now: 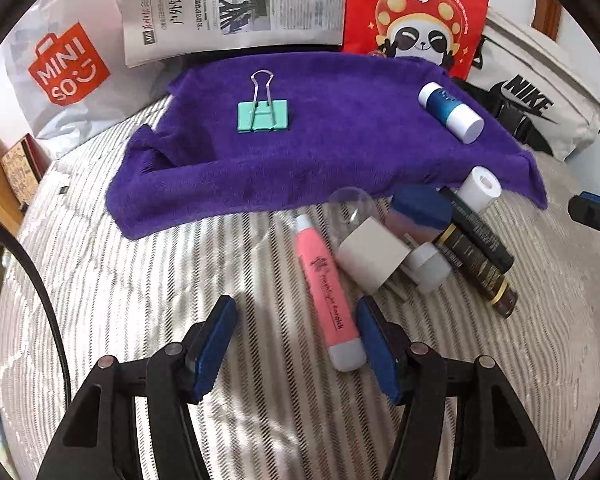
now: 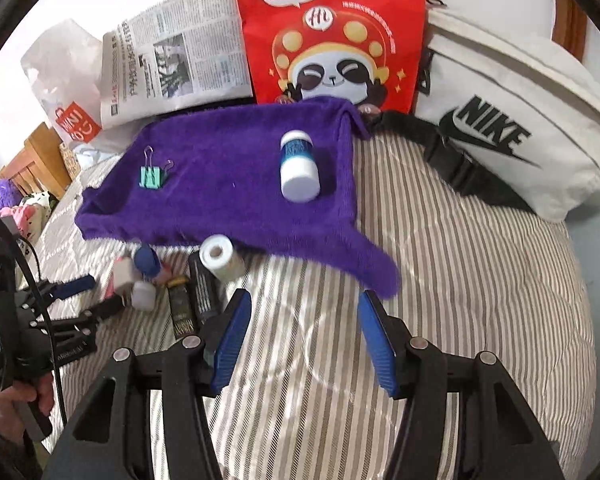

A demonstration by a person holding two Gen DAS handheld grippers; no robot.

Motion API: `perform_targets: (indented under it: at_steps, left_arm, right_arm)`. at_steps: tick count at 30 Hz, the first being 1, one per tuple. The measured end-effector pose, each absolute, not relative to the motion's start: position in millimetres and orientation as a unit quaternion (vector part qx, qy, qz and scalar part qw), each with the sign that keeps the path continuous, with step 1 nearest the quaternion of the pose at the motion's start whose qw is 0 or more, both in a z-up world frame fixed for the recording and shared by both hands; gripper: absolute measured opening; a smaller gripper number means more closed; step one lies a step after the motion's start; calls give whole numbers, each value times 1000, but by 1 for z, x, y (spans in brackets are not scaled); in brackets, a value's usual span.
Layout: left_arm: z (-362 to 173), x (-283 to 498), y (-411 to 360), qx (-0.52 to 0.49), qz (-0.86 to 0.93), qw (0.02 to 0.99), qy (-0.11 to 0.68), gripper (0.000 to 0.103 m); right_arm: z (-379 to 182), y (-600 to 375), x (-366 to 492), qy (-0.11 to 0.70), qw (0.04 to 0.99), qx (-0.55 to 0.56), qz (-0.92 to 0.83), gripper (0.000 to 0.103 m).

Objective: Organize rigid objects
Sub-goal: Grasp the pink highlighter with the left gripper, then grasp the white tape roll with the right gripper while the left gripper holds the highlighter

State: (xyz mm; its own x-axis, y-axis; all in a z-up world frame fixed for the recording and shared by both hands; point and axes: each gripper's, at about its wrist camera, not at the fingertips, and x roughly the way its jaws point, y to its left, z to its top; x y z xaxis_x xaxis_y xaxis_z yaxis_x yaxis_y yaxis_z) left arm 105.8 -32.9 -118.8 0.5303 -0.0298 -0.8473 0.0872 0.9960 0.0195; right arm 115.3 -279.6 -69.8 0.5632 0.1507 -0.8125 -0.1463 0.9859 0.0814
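Note:
A purple towel (image 1: 320, 152) (image 2: 228, 192) lies on the striped bed. On it sit a teal binder clip (image 1: 263, 115) (image 2: 153, 177) and a blue-and-white bottle (image 1: 451, 112) (image 2: 299, 166). In front of the towel lies a cluster: a pink tube (image 1: 329, 296), a beige-capped clear bottle (image 1: 368, 252), a blue-capped bottle (image 1: 418, 214), two dark tubes (image 1: 476, 256) (image 2: 196, 292) and a white roll (image 1: 480, 188) (image 2: 222, 258). My left gripper (image 1: 296, 322) is open and empty, with the pink tube's end by its right finger. My right gripper (image 2: 304, 312) is open and empty over the bedding, near the towel's corner.
Behind the towel stand a newspaper (image 1: 236, 4), a red panda bag (image 1: 420, 16) (image 2: 332, 32), a Miniso bag (image 1: 68, 72) and a white Nike pouch (image 1: 536, 108) (image 2: 512, 128). The left gripper also shows at the left of the right wrist view (image 2: 72, 304).

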Motion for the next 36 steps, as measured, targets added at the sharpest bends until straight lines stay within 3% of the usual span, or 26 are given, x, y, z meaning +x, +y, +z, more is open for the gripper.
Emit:
perform_targets:
  at_steps: [9, 18, 29, 36]
  left_arm:
    - [-119, 109, -21, 26, -35, 881, 471, 57]
    - [-115, 122, -31, 39, -64, 882, 466, 19]
    - [-115, 122, -6, 24, -55, 882, 467, 18]
    - [-115, 122, -4, 21, -61, 882, 468, 18]
  right_arm:
    - [-86, -269, 112, 468, 878, -2, 99, 56]
    - [-95, -242, 128, 468, 875, -13, 119, 55]
    - [-109, -218, 150, 468, 874, -11, 128, 55]
    - [-113, -213, 158, 460, 880, -1, 119, 48]
